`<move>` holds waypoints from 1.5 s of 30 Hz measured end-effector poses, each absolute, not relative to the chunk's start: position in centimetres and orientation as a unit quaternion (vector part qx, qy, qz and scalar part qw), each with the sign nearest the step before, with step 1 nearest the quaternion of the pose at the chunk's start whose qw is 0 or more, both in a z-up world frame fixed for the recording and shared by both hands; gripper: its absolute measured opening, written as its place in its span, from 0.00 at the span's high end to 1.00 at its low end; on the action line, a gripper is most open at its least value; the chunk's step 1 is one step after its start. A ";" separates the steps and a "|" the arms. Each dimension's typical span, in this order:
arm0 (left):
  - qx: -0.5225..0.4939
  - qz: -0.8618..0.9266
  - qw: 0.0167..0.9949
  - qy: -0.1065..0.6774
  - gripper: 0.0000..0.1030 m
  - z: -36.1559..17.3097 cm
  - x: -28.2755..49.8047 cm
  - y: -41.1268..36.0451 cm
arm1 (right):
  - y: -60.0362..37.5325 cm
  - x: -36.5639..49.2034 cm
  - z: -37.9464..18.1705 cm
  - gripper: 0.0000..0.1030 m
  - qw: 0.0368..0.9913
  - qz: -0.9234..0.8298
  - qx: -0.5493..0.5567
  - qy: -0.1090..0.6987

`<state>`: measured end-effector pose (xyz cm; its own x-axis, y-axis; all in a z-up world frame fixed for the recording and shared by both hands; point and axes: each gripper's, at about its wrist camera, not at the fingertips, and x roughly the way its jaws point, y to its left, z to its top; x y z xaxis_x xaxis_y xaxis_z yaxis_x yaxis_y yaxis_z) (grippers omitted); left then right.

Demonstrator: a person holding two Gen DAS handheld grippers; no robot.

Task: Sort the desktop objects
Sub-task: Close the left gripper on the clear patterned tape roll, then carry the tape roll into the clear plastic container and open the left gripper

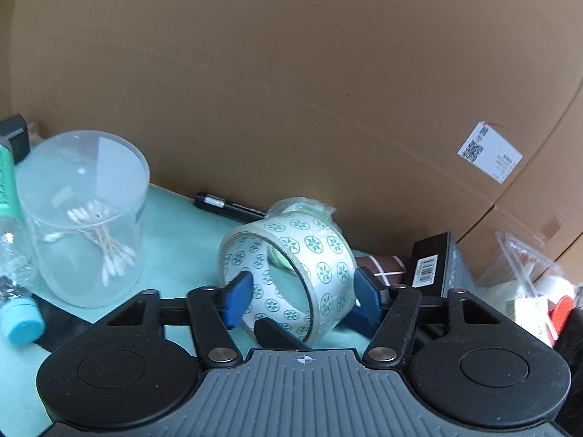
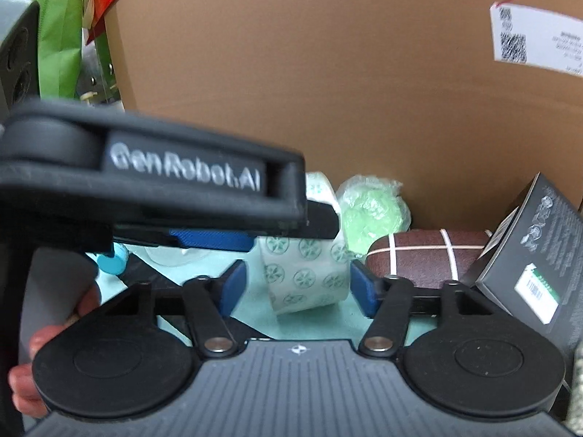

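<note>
Close against the cardboard wall (image 1: pixel 291 91), the left gripper (image 1: pixel 302 296) clamps the patterned tape roll (image 1: pixel 291 266); the right gripper (image 2: pixel 297 287) stands apart.

Black grippers, blue fingers (image 1: pixel 238 300).

Illumination is moderate and diffuse, with a cool cast. The cardboard box (image 1: pixel 291 73) is lit evenly and shows no glare. Soft highlights sit on the clear plastic jar (image 1: pixel 83 218), left of the box face. Fisheye distortion bends the box edges, and the corners darken. In the right wrist view, the left tongs (image 2: pixel 291 218) (close to the lens) appear blurred, as does the label (image 2: pixel 535 40) on the box.
</note>
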<state>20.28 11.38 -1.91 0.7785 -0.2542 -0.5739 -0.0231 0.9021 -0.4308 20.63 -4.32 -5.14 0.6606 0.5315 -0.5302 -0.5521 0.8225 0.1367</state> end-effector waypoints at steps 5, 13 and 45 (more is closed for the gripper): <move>-0.235 -0.089 0.914 0.318 0.65 -2.1 20.4 11.4 | -5.1 20.9 -5.6 0.51 0.911 0.293 -0.002 0.291; -0.248 -0.098 0.912 0.312 0.79 -2.0 19.7 10.5 | -6.1 19.9 -5.6 0.52 0.910 0.290 0.018 0.295; -0.156 -0.238 0.921 0.267 0.80 8.5 12.0 -7.7 | -23.1 8.8 3.2 0.52 0.960 0.177 0.118 0.180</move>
<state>11.99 -7.69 8.49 0.7437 -0.5218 -0.4179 0.3552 0.8380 -0.4142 8.79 -23.14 3.25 0.8721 0.3835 -0.3040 -0.2981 0.9090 0.2914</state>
